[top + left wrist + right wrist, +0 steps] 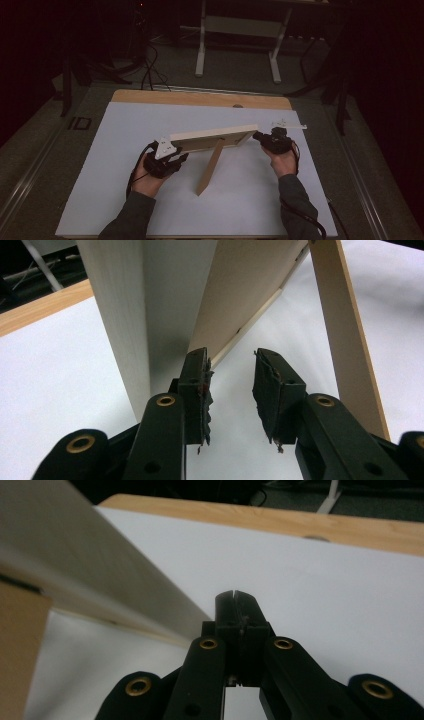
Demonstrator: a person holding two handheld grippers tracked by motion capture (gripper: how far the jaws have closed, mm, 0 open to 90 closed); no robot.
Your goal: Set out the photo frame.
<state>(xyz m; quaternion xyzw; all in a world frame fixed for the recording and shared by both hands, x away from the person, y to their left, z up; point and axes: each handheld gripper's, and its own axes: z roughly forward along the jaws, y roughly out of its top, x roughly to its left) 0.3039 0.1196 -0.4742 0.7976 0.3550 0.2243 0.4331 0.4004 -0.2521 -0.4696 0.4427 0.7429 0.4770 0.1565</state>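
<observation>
Photo frame (pixel 210 139) stands on its back leg (pixel 210 167) w/ no grip needed: left gripper (pixel 231 390) jaws apart beside its edge, right gripper (pixel 239 611) jaws together, empty.

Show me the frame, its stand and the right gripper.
frame (pixel 212 135), high view, on its top edge.
stand (pixel 210 167), high view, mid-strip.
right gripper (pixel 236 596), right gripper view, at the closed jaw tips.

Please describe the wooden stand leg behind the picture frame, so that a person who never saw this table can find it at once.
On the white table, a pale wooden frame stands between the two grippers. From its back, one flat brown strip, the leg, slants down toward the person. It alone touches the table at a single narrow end.
</observation>
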